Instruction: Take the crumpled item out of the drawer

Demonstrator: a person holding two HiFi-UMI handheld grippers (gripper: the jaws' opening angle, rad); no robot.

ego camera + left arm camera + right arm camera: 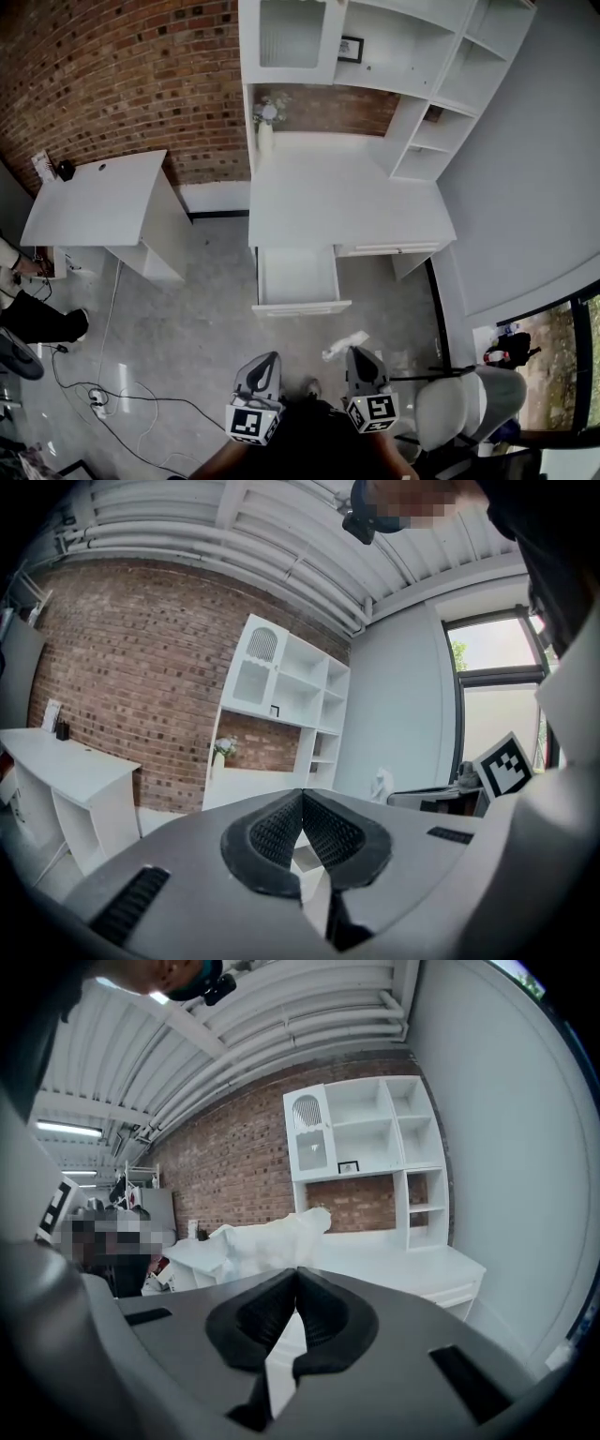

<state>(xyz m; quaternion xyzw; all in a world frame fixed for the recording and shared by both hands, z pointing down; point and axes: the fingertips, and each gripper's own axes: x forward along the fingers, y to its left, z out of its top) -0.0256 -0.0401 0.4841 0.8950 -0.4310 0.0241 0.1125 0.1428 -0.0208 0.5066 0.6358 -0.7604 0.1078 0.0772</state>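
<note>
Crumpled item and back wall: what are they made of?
Crumpled item: probably thin white paper or tissue; matte, with sharp creases and folds. Back wall: red-brown brick, rough and matte, with visible mortar joints.

— How are the two grippers held?
— The left gripper [271,358] and the right gripper [355,353] are held side by side, close to the body. Both are pointed forward.
— Are the jaws shut?
— On the left, the jaws are pressed together and nothing is held. On the right, they are pinched on a white crumpled item [267,1244], which is seen sticking out past the tips.
</note>
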